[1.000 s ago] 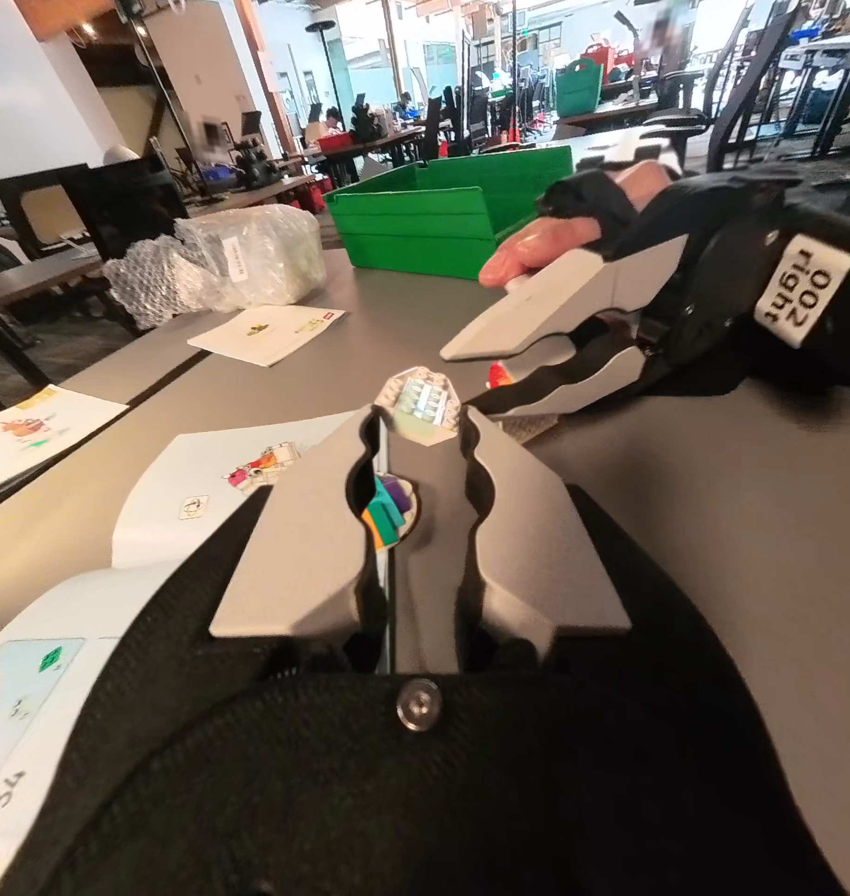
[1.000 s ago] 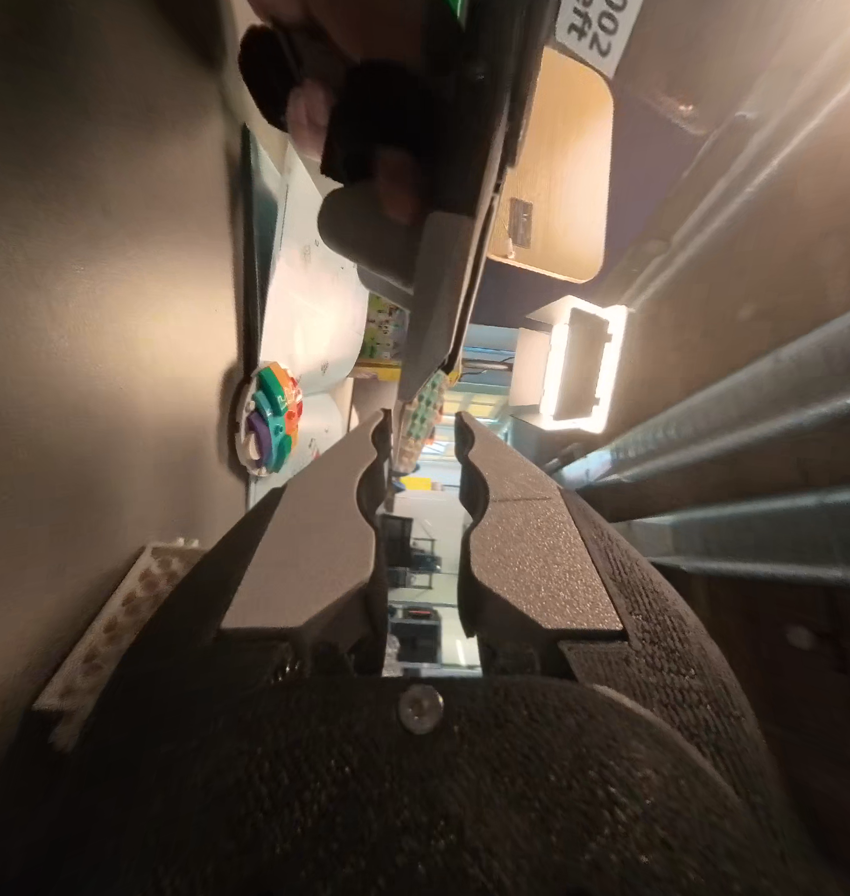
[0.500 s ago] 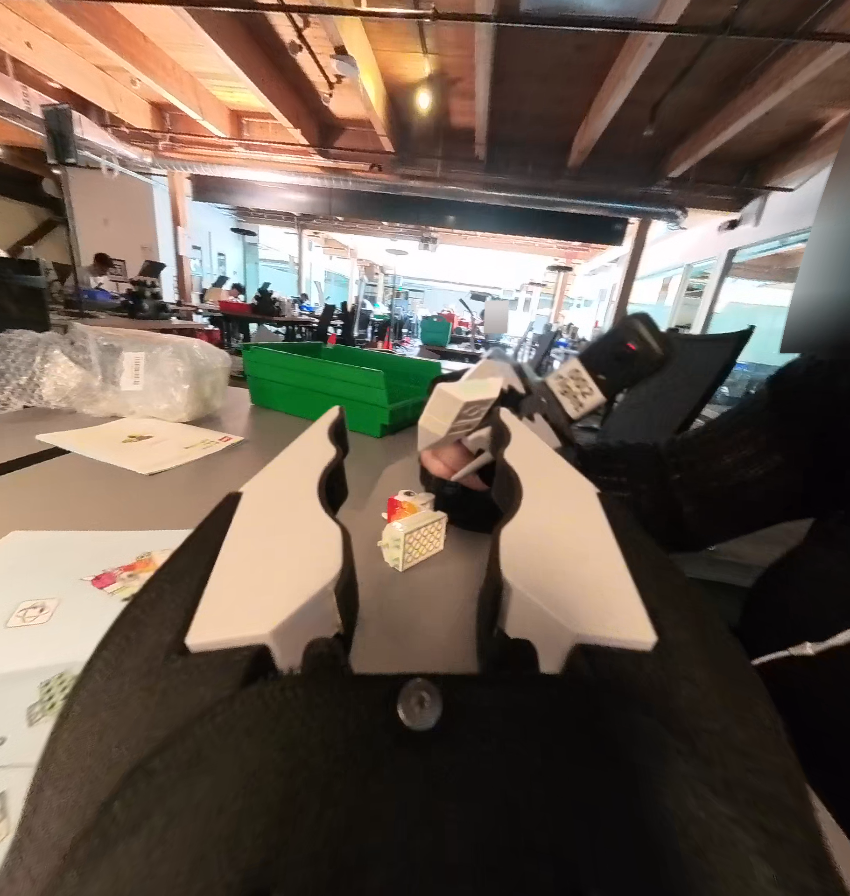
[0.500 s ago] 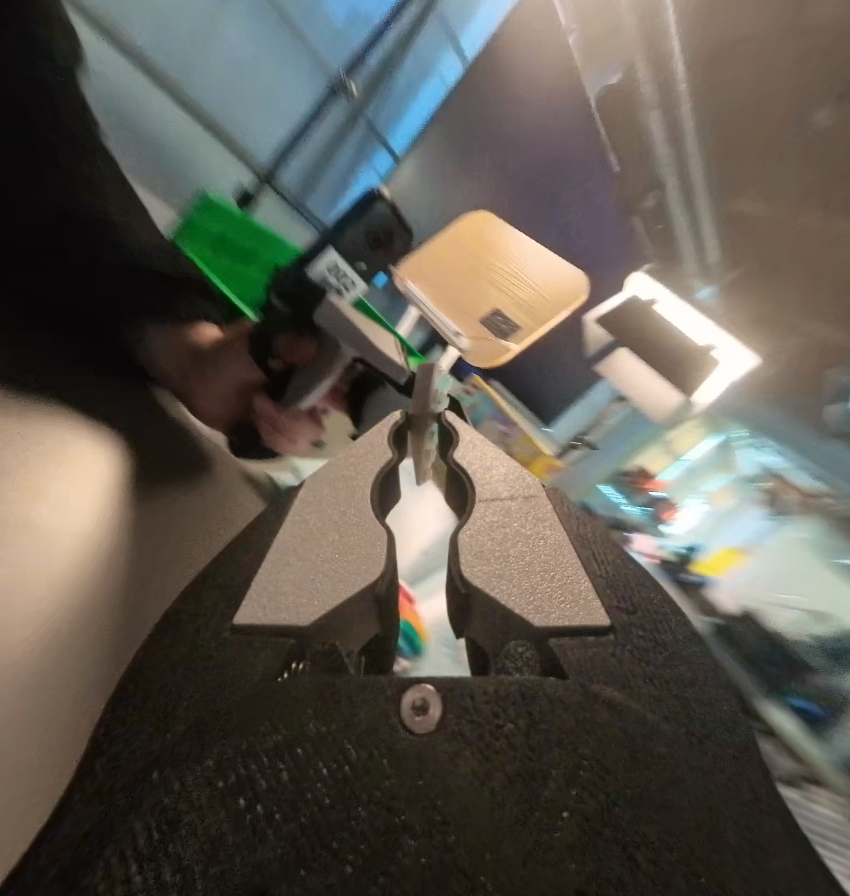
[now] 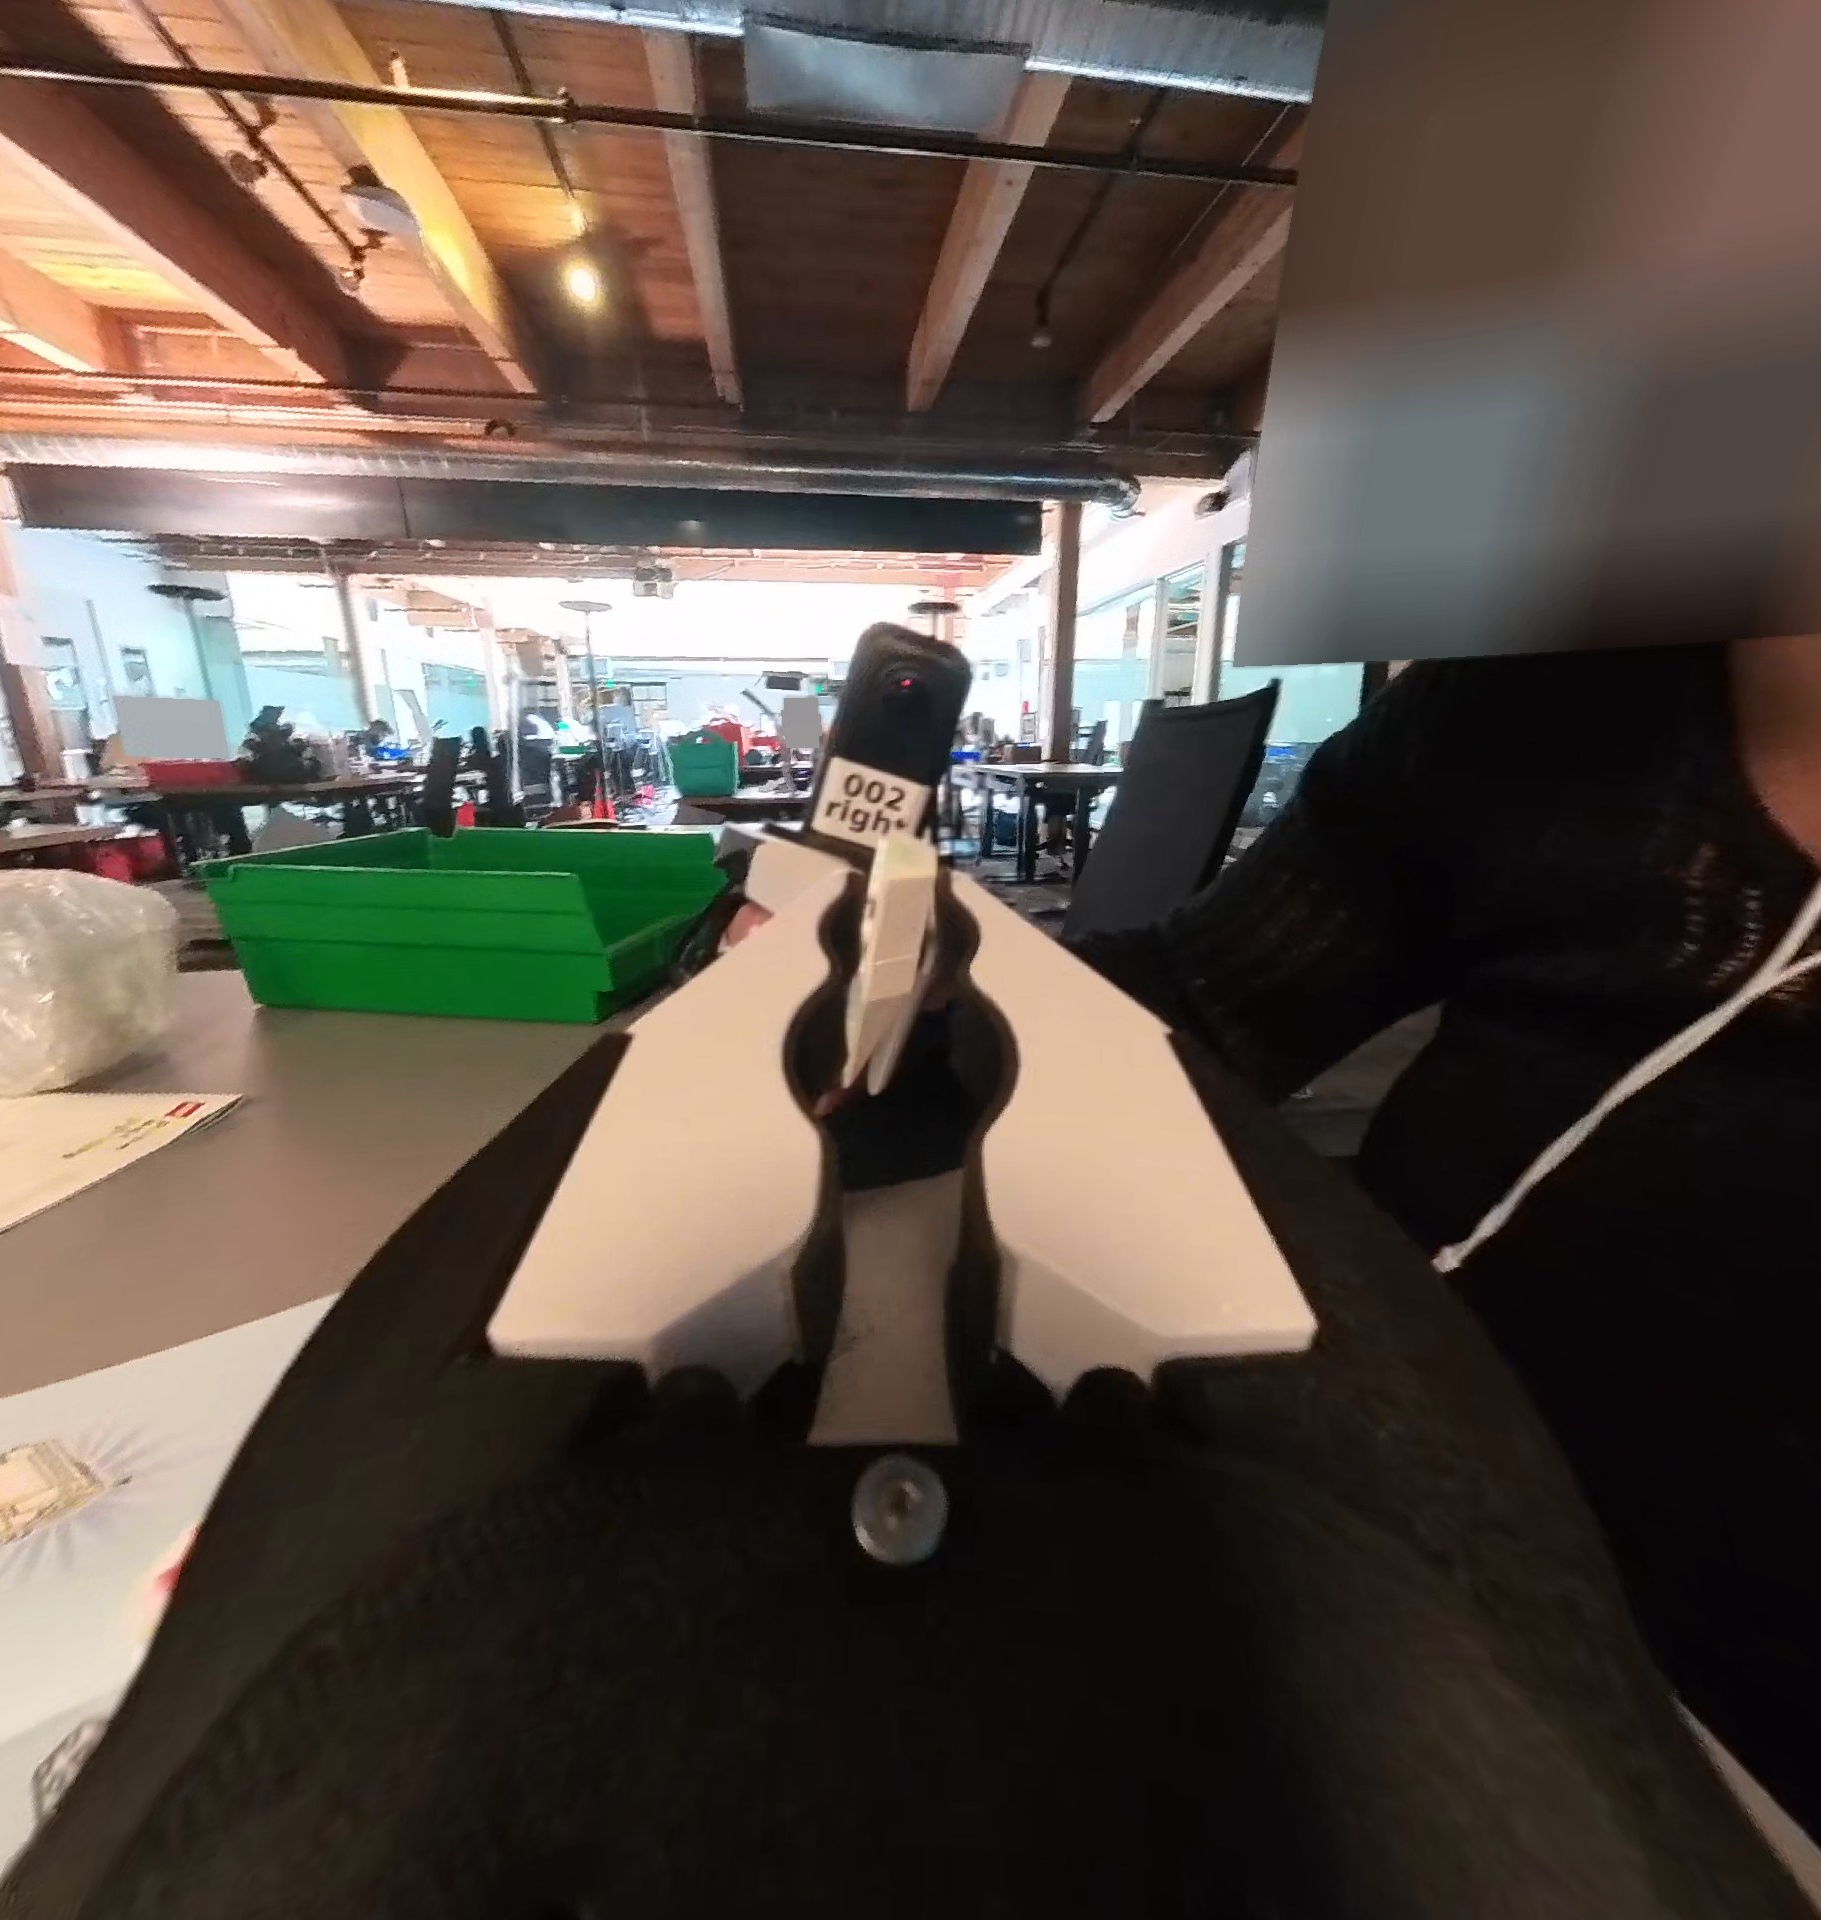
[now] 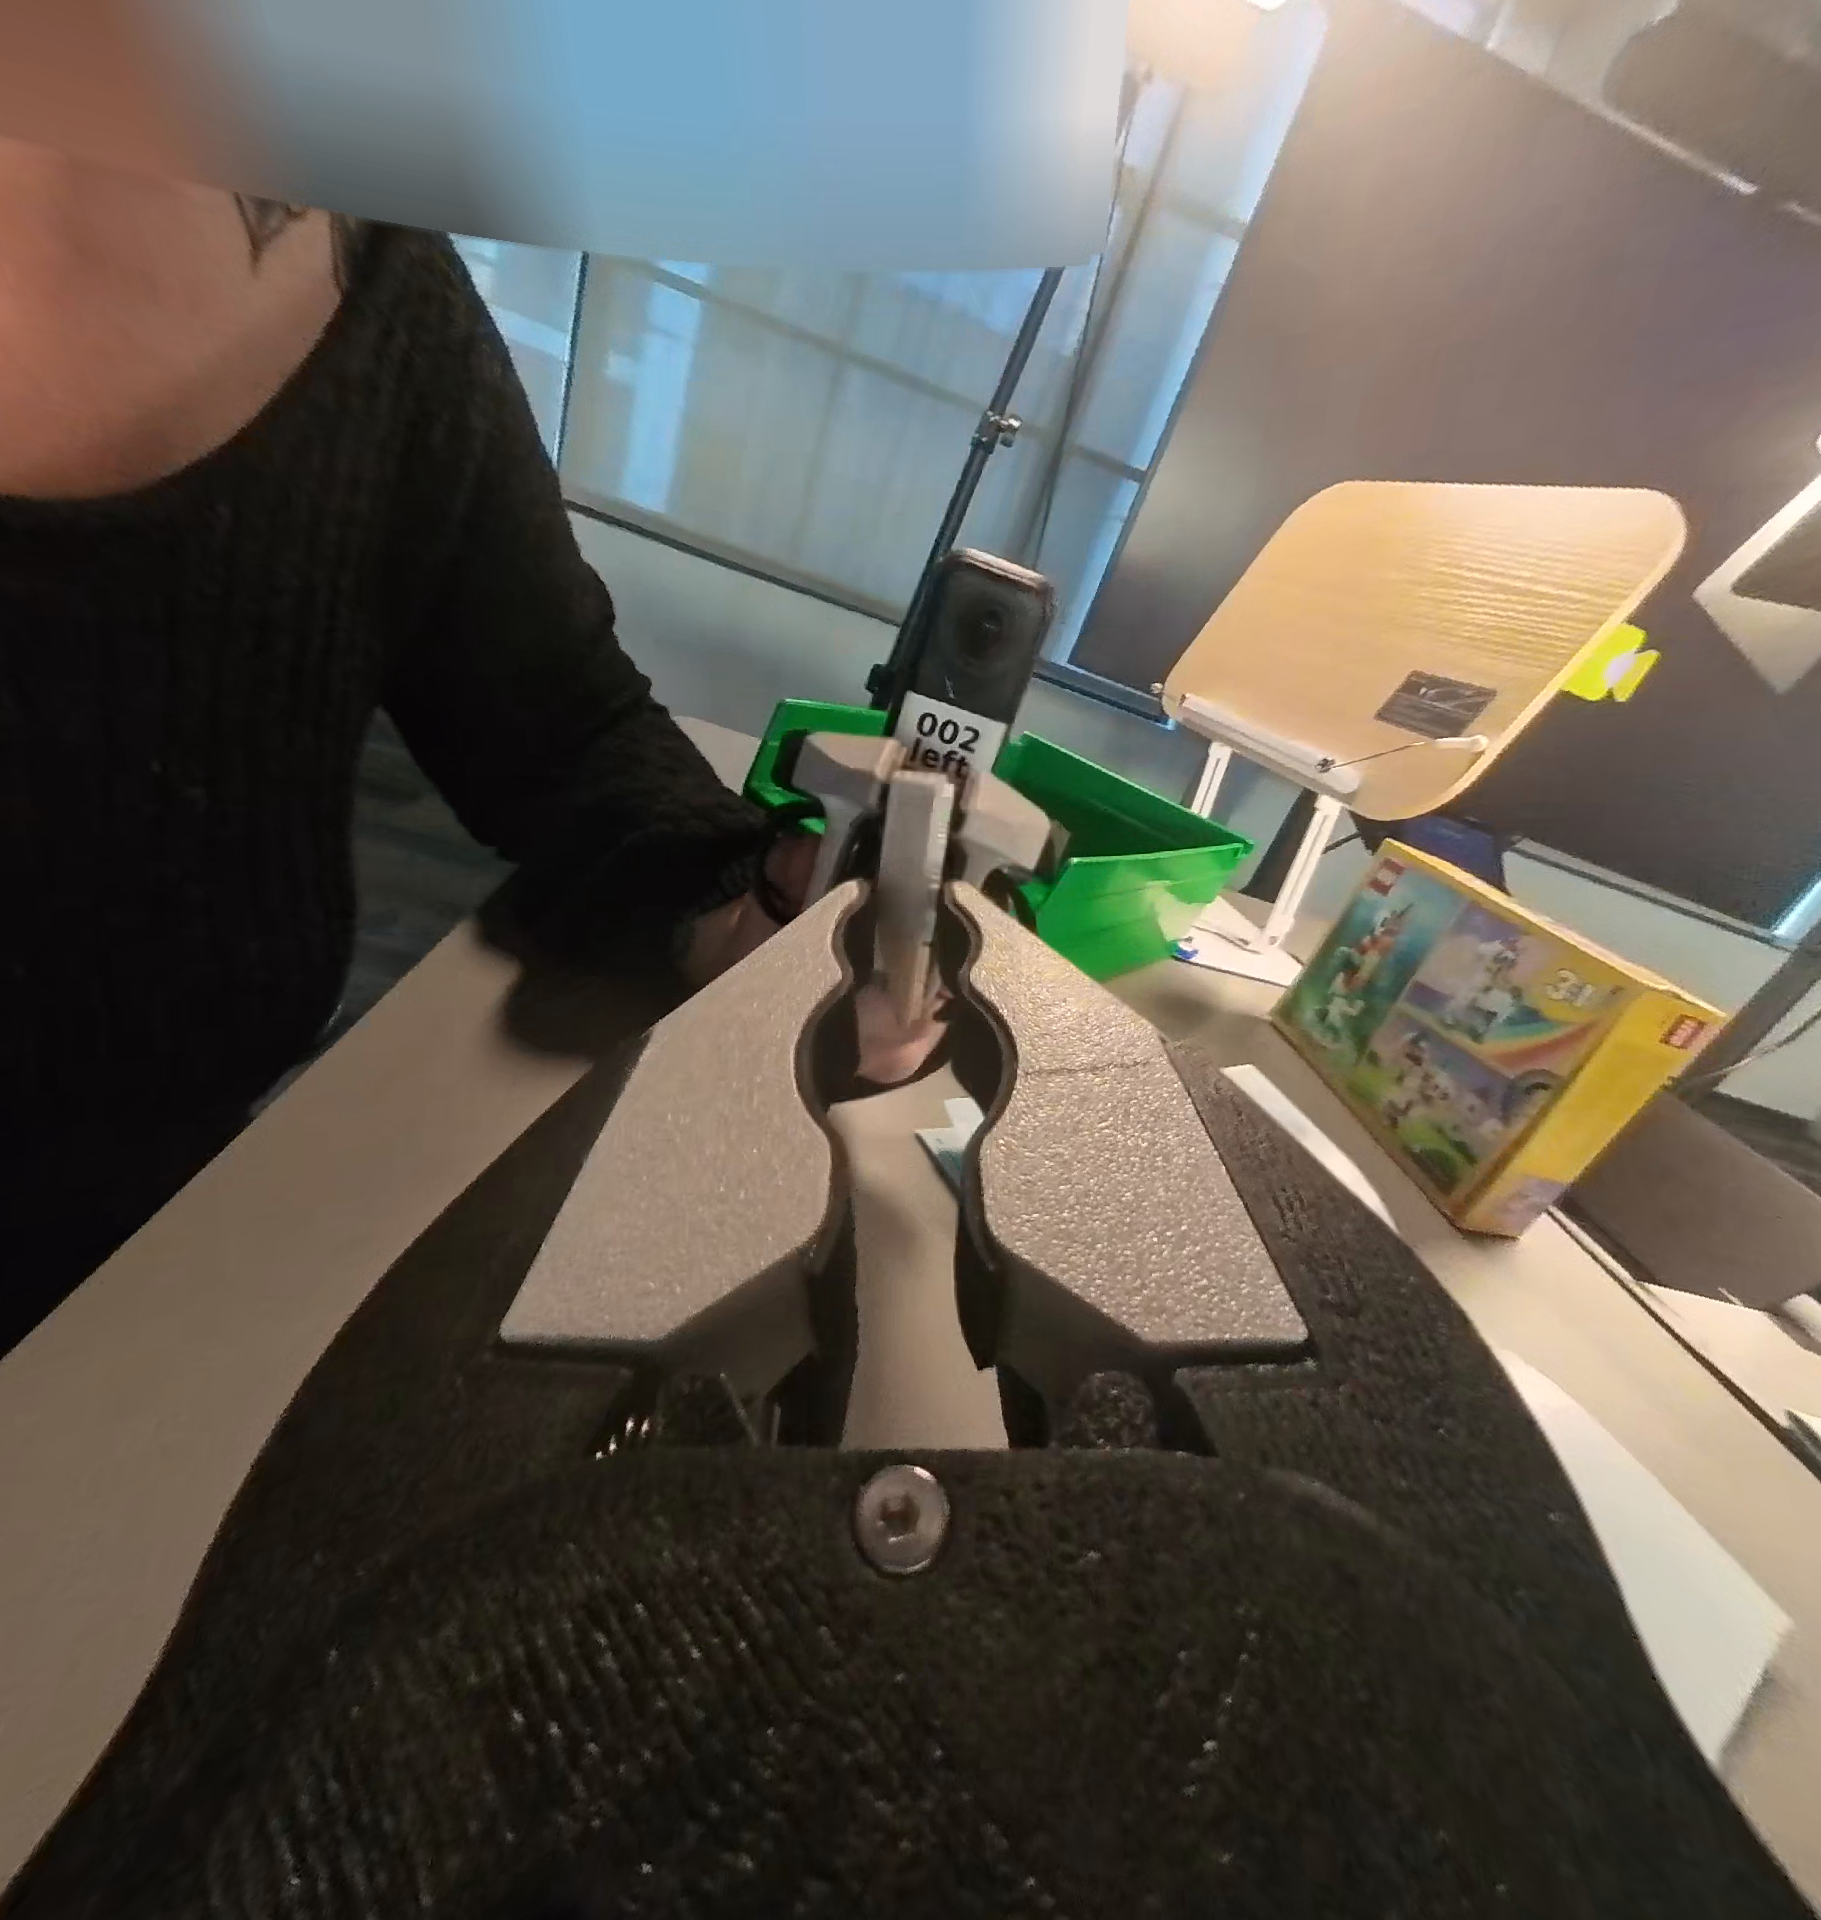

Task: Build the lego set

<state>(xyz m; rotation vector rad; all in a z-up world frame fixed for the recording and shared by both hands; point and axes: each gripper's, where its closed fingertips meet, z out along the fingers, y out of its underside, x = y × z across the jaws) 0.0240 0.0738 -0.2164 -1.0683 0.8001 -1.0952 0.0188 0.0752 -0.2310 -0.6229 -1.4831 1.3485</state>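
Note:
A thin white Lego plate (image 5: 890, 966) stands on edge in the air between my two grippers, which face each other tip to tip. My left gripper (image 5: 893, 894) is shut on one end of the plate. My right gripper (image 6: 908, 899) is shut on the other end of the plate (image 6: 911, 862). In the left wrist view the right gripper's finger (image 5: 776, 883) and camera (image 5: 890, 717) show just behind the plate. In the right wrist view the left gripper (image 6: 916, 800) shows straight ahead. The plate's studs are hidden.
A green bin (image 5: 449, 925) stands at the back of the grey table (image 5: 314, 1132). A bubble-wrap bag (image 5: 44, 977) and instruction booklets (image 5: 54, 1143) lie to the left. A yellow Lego box (image 6: 1488, 1039) and a wooden book stand (image 6: 1405, 644) are to the right. A person in a black sweater (image 5: 1560, 1039) sits close. Less than 4 cm separates the two grippers' tips.
The left gripper let go of the plate and the right gripper took it and lifted it. Now both grippers are raised, facing each other, and the left has closed on the plate again.

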